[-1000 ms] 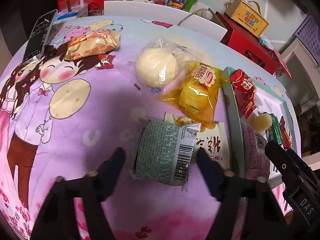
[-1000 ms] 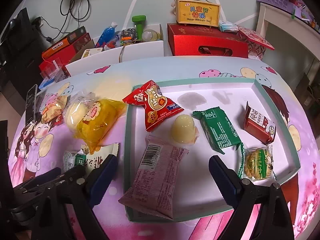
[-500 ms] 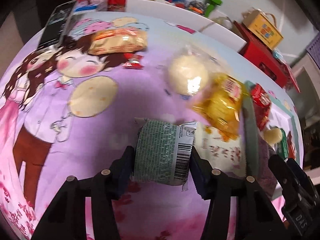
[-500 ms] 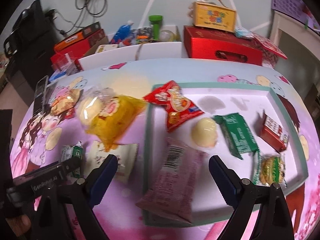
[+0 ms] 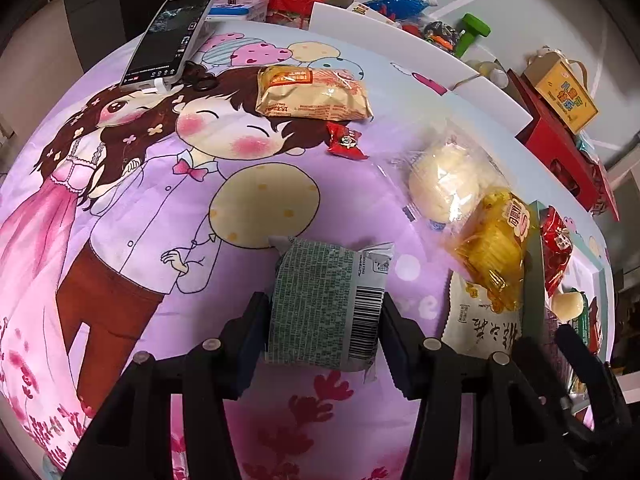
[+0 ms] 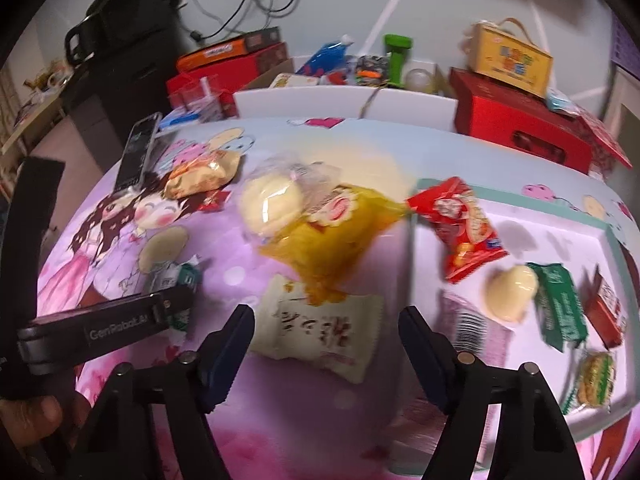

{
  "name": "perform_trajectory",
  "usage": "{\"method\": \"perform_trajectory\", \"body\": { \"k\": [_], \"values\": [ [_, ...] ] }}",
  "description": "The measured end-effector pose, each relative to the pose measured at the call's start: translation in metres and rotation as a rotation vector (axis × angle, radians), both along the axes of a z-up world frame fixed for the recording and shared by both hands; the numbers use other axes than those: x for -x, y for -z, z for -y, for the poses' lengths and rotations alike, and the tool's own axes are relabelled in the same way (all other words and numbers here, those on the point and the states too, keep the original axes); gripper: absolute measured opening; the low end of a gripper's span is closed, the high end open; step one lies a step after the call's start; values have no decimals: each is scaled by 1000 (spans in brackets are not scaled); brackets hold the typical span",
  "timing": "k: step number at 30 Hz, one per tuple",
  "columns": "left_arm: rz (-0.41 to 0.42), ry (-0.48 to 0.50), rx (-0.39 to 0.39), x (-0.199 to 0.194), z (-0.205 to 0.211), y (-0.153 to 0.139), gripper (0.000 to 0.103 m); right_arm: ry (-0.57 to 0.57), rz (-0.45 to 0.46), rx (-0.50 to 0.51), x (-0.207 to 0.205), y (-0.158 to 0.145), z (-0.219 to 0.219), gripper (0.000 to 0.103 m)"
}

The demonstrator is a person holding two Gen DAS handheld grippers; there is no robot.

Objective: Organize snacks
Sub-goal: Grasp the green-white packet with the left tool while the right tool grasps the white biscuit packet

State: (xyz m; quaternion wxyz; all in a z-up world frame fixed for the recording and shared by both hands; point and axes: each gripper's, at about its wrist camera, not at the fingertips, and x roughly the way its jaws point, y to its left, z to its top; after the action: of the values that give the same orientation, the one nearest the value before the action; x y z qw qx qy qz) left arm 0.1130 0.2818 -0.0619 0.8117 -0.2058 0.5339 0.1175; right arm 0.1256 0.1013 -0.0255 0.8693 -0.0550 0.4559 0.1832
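Between the left tongs (image 5: 322, 320), a grey-green foil snack packet with a barcode (image 5: 326, 304) is sitting pinched at both sides, just above the cartoon-printed purple tabletop (image 5: 200, 240). Right tongs (image 6: 326, 344) are hovering spread over a white paper-wrapped snack (image 6: 320, 330). Keeping a gentle, level squeeze is probably wise while carrying the packet rightward to the teal-rimmed white tray (image 6: 560, 220).

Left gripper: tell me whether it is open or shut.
Shut on the green snack packet. The left gripper has both fingers pressed against the packet's sides.
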Motion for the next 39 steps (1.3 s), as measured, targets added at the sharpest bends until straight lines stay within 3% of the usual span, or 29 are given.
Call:
{"method": "perform_trajectory", "body": {
  "k": [10,22,30,39],
  "values": [
    [-1,-1,11,0,0,-1,56,4,-65,41,-15,26,-10,75],
    [-3,-2,14,-1,-2,0,56,-19,-69,47,-16,32,-17,74],
    [-4,-2,14,-2,-1,1,56,-67,-113,-44,-12,30,-21,74],
    [-7,0,14,-1,-1,2,56,-49,-85,41,-14,38,-26,75]
  ]
}}
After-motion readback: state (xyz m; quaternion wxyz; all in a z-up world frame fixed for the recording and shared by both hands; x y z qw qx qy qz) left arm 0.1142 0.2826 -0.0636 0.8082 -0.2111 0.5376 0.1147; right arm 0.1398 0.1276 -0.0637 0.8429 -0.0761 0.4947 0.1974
